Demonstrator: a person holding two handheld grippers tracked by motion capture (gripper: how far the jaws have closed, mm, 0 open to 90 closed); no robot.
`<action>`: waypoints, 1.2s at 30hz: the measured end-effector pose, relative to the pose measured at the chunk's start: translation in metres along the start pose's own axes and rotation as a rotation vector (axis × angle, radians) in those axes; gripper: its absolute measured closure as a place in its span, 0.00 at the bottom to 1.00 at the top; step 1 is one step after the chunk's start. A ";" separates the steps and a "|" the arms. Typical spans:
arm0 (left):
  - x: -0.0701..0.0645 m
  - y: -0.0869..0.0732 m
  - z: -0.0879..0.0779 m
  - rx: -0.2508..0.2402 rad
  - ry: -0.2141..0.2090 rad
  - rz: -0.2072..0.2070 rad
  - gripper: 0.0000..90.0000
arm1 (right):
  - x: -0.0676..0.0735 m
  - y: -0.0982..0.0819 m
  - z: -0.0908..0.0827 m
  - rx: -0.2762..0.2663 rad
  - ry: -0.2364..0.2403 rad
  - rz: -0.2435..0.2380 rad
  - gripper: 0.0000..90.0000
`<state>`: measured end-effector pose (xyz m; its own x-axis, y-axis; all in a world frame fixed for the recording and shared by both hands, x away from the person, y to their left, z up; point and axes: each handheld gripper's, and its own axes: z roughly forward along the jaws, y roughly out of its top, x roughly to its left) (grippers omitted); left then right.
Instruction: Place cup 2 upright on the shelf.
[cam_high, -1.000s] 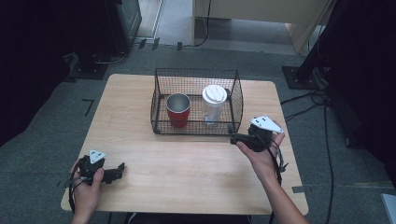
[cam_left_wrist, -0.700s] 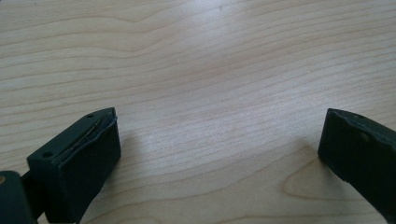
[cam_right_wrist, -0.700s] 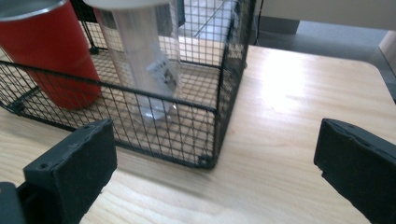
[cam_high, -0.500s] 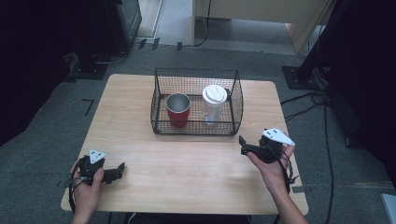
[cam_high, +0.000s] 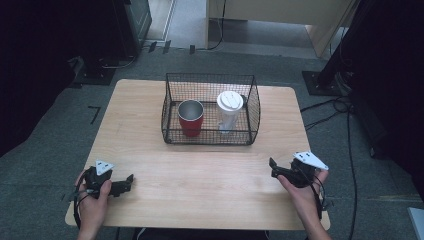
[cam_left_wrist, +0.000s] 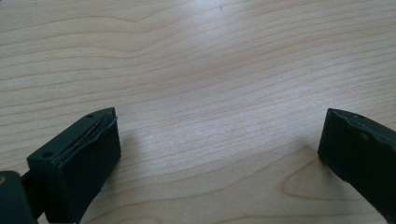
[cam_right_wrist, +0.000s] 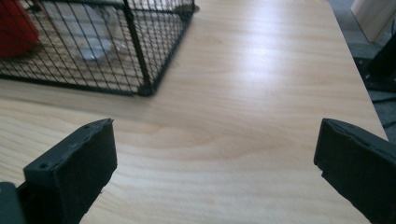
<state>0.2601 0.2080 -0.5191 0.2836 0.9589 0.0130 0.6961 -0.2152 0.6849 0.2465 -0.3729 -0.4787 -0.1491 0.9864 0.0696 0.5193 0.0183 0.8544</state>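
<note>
Wire basket loaded, both grippers idle at the table's near edge.

Red cup and lidded white cup stand side by side inside it (nothing looks left to pack, I'd judge). Left gripper and right gripper have jaws spread wide, holding nothing, well apart from the basket.

Wooden table on grey carpet.
Upper centre of frame: black wire basket holding 2 cups, red cup left, white lidded cup right. Cables at right.
</note>
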 end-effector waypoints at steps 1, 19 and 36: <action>0.000 0.000 0.000 0.000 0.000 0.000 0.00 | -0.002 -0.002 0.000 0.005 -0.004 0.000 0.00; 0.000 0.000 0.000 0.000 0.000 0.000 0.00 | -0.033 -0.041 -0.009 0.140 -0.060 0.012 0.00; 0.000 0.000 0.000 -0.001 0.000 0.000 0.00 | -0.044 -0.061 -0.014 0.235 -0.065 -0.006 0.00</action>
<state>0.2601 0.2079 -0.5191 0.2834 0.9589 0.0133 0.6956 -0.2151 0.6855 0.2100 -0.4201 -0.5271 -0.1023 0.9944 0.0255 0.7009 0.0539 0.7112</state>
